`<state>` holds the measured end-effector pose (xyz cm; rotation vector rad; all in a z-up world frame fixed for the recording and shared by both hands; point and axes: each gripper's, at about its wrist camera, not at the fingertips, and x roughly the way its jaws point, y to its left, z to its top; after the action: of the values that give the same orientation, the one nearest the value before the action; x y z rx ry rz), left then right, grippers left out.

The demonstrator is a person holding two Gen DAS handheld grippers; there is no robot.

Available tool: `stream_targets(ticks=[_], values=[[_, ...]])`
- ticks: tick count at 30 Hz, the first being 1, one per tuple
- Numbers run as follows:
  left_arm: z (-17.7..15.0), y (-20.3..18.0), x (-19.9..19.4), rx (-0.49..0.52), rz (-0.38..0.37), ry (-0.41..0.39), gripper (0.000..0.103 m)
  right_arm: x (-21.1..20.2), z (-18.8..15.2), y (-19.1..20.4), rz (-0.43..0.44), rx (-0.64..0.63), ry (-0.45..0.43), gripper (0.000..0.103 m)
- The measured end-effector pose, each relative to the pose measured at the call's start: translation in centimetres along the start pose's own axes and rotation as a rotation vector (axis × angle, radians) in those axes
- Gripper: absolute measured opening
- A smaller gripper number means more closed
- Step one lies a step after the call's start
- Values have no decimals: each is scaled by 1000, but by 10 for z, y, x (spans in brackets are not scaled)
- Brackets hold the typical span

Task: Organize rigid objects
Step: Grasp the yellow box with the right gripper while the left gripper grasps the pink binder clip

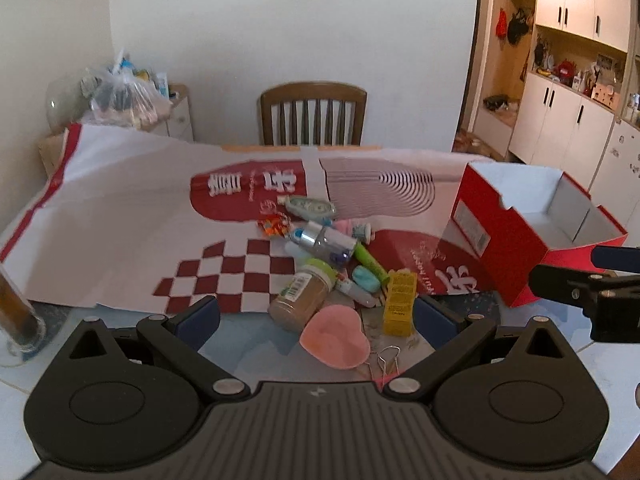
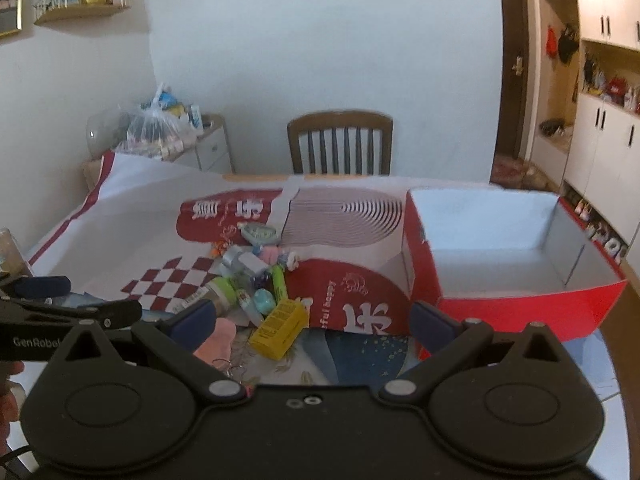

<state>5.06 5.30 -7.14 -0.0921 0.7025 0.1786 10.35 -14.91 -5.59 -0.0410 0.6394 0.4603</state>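
White walls and cupboards back a table [image 1: 120, 320] under a red-and-white sheet [image 1: 132, 200]. At its right end sits an open red box [image 2: 516, 308], its near corner hidden by the right gripper [image 2: 312, 320]. Small clutter, mostly overlapping and blurred, includes a spice jar [image 1: 302, 298] and yellow carton [image 1: 399, 304]. Left gripper [image 1: 316, 316] and right both hover spread, holding nothing.
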Motion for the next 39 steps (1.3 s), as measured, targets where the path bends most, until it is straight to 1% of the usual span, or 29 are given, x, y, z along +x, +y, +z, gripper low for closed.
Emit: stream_targets(ticks=[4,6,8,11,15,18,22,28,30,33,35,37,39], values=[[-3,2,28,-12,-2,40,103,26,5,-4,15,-14,50,102],[-6,3,37,-14,-19,56,103,40,8,-5,28,-20,73,102],[-10,2,45,-16,-40,91,103,54,10,-5,33,-32,93,102],[-21,-5,59,-7,-64,152,103,76,12,-4,41,-46,130,100],[-36,-20,76,35,-98,218,103,103,13,1,52,-76,166,99],[-43,-28,85,49,-112,250,103,120,11,7,53,-110,193,98],[-52,-32,94,39,-124,285,103,138,7,12,49,-132,231,96],[-58,-41,106,22,-123,303,102,162,5,15,43,-120,285,88],[-58,-44,109,15,-126,304,102,168,3,17,36,-126,297,83],[-60,-51,111,15,-113,314,102,172,1,20,34,-129,313,81],[-60,-54,112,25,-98,311,99,175,-1,21,27,-133,321,78],[-60,-57,113,28,-95,311,91,177,-2,22,26,-132,330,77],[-61,-58,115,24,-95,319,87,179,-2,24,25,-134,332,76]])
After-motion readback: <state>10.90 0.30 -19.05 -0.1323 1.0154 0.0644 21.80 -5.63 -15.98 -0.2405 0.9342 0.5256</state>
